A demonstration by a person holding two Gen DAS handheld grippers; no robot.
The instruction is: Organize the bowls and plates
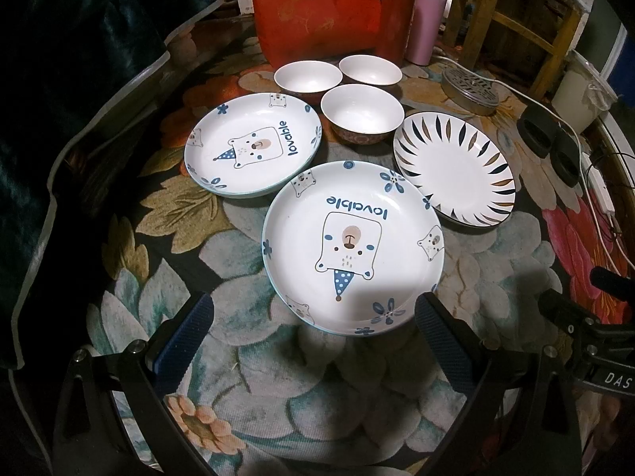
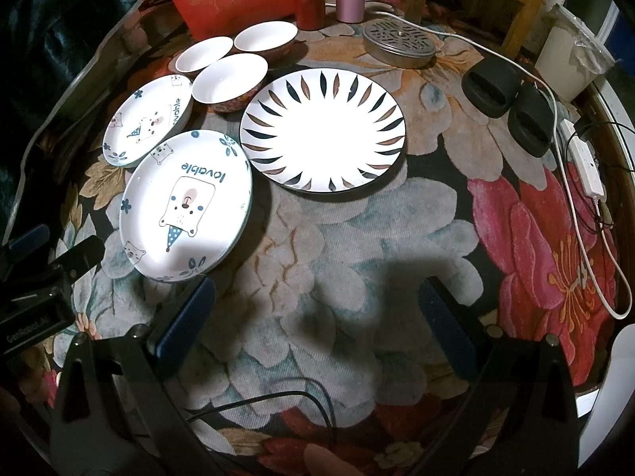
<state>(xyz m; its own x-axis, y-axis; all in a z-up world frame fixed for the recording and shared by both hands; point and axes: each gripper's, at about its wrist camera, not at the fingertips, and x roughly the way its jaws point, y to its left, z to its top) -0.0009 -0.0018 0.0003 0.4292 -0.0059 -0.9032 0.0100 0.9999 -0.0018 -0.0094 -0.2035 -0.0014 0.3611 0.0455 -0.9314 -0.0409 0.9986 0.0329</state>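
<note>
Floral cloth [image 2: 357, 238] carries everything, nothing stacked yet. Your left gripper [image 1: 313, 337] gapes empty, nearest bear plate [image 1: 353, 246] just ahead; your right gripper [image 2: 317, 317] likewise, leaf plate [image 2: 323, 129] beyond. Second bear plate [image 1: 252, 144] and three bowls [image 1: 363, 113] lie farther off. Judged: task unstarted.

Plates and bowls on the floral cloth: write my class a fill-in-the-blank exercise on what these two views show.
1. The number of bowls grouped behind the plates is ____.
2. Two plates show a cartoon bear and the word ____.
3. The leaf-pattern plate lies nearest the ____ gripper.
4. Both grippers, left and right, are ____ and hold nothing.

Missing words: three; lovable; right; open
</note>
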